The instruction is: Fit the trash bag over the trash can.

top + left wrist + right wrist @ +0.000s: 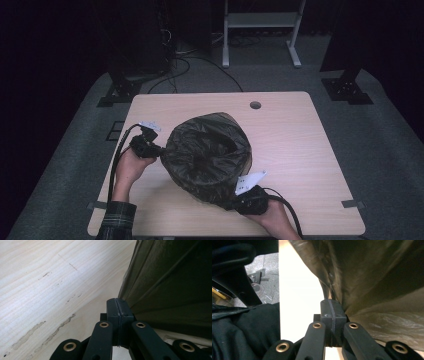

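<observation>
Two hands come in from the bottom edge of the high view, and each one holds a gripper. Your right gripper (234,202) is closest to you, near the front edge of the tabletop (300,150). A white tag sticks up from its top, and a black cable loops away from it toward you. In the right gripper view, its jaws are pressed tight together, and a thin fold of the black bin bag (367,277) runs down into the line where they meet, so they pinch the bag's edge. Dark cloth fills the lower left of that view.

Your left gripper (159,150) is a little farther off, at the left side of the bag. Your left hand (131,167) wraps around it, and a checked sleeve (117,220) covers your arm. In the left gripper view, its jaws are also squeezed tight together, right at the edge of the bag (170,277). The plastic meets their tips, so they seem to pinch it too. Pale wood with dark streaks lies beside them.

The bag (207,155) sits in the middle of the tabletop, between the two grippers. It is puffed up, with its mouth open to the top.

Farther back, a small round hole (255,105) sits near the far edge of the tabletop. Past that, cables (195,65) lie on the grey floor, near a white frame (262,30).
</observation>
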{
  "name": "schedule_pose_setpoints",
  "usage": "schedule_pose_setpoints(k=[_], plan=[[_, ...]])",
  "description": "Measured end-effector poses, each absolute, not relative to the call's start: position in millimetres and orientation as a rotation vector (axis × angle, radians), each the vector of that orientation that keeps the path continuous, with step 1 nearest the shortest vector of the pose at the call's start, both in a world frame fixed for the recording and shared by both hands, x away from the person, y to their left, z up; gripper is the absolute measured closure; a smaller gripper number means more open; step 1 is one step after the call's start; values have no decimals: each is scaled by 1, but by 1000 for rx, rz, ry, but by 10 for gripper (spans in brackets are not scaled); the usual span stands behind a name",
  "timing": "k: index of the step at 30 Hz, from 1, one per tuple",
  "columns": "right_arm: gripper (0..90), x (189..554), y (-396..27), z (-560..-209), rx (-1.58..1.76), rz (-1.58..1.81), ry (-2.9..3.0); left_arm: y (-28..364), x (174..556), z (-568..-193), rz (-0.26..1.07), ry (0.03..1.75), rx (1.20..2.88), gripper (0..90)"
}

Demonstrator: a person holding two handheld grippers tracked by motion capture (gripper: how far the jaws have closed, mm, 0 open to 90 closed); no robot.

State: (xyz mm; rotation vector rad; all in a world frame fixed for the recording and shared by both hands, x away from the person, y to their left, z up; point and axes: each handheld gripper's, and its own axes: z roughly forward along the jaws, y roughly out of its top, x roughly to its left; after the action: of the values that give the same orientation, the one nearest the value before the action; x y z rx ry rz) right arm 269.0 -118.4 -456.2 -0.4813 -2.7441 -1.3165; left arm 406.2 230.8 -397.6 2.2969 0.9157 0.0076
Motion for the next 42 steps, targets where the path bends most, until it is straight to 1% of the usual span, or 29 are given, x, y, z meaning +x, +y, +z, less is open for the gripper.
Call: schedule_pose_setpoints(k=[5, 14, 19, 20, 21, 22, 23, 24, 25, 26, 28, 30, 31, 32, 33, 35, 36, 37, 39, 42], plan=[[900, 272, -117, -464, -496, -1287, -2753, 226, 408, -407, -1, 927, 2316, 899], [900, 273, -119, -468, -517, -1260, -2765, 222, 409, -423, -17, 941, 2363, 899], [900, 273, -119, -470, -528, -1243, -2766, 223, 407, -423, -14, 941, 2348, 898], [900, 274, -120, -470, -526, -1247, -2771, 225, 406, -421, -4, 936, 2340, 883], [899, 273, -120, -469, -521, -1249, -2774, 227, 405, -419, 13, 934, 2326, 837], [892, 272, -121, -468, -516, -1257, -2769, 229, 404, -416, 23, 939, 2314, 771], [777, 272, -122, -466, -515, -1282, -2776, 230, 403, -414, 33, 942, 2300, 708], [729, 272, -123, -465, -525, -1303, -2773, 233, 401, -409, 60, 938, 2286, 665], [673, 272, -125, -462, -533, -1325, -2761, 235, 399, -406, 78, 938, 2278, 594], [620, 271, -128, -459, -534, -1347, -2753, 238, 396, -403, 85, 931, 2262, 540], [539, 269, -133, -454, -541, -1369, -2756, 242, 392, -398, 115, 918, 2231, 393], [458, 268, -140, -449, -548, -1396, -2743, 246, 387, -394, 145, 896, 2223, 298], [426, 267, -142, -447, -552, -1404, -2738, 248, 384, -393, 176, 892, 2216, 227], [397, 266, -146, -445, -557, -1413, -2730, 251, 380, -391, 196, 889, 2213, 181], [363, 265, -149, -443, -564, -1430, -2728, 253, 377, -389, 210, 882, 2203, 164], [289, 264, -158, -439, -593, -1464, -2715, 257, 369, -388, 244, 876, 2196, 62], [265, 264, -162, -437, -602, -1478, -2711, 258, 365, -388, 257, 870, 2197, 49], [226, 263, -166, -434, -620, -1498, -2696, 259, 361, -389, 267, 872, 2203, 6], [143, 264, -172, -429, -653, -1492, -2703, 262, 352, -391, 270, 853, 2211, 0], [125, 265, -181, -420, -675, -1539, -2674, 267, 340, -395, 267, 826, 2213, 0]])
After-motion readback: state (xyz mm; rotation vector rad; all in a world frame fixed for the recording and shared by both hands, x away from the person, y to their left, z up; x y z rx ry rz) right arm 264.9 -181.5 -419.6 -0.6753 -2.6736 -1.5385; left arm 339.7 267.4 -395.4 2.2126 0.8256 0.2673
